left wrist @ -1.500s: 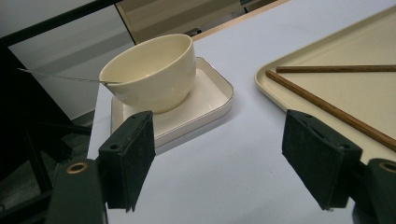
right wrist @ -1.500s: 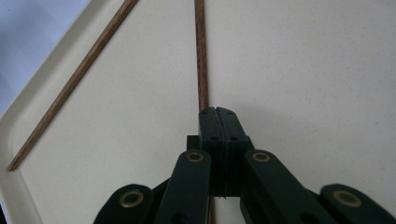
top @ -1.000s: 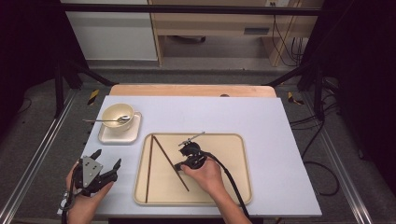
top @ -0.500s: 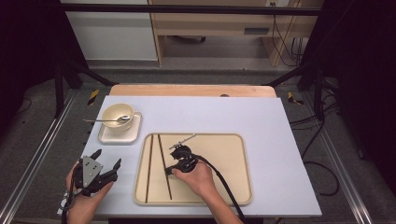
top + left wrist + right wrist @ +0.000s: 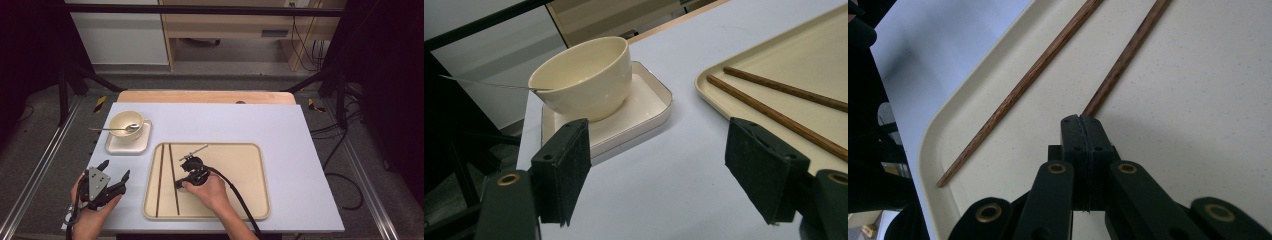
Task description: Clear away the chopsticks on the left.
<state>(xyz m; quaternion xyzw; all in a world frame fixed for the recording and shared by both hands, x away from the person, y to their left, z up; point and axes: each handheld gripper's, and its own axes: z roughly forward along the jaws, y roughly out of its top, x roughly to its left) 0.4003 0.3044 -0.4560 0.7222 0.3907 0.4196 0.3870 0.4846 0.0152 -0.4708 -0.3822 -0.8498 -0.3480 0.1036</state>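
Two brown chopsticks [image 5: 160, 180] [image 5: 172, 160] lie side by side, nearly parallel, at the left end of the beige tray [image 5: 245, 165]. My right gripper [image 5: 178, 185] rests low over the tray, jaws shut together, its tip against the right chopstick [image 5: 1128, 55], which runs on under it; nothing is gripped between the pads. The other chopstick [image 5: 1033, 75] lies nearer the tray's rim. My left gripper [image 5: 116, 169] sits at the table's front left corner, jaws open and empty [image 5: 664, 175], pointing toward a cream bowl [image 5: 584, 80].
The bowl [image 5: 126, 122] holds a metal spoon [image 5: 107, 129] and stands on a small white square dish [image 5: 127, 145] at the left rear. The white tabletop [image 5: 280, 125] extends beyond the tray [image 5: 784, 60].
The right gripper slid left across the tray with jaws shut. The right chopstick swung from a slant to lie parallel beside the other. The left gripper stayed put.
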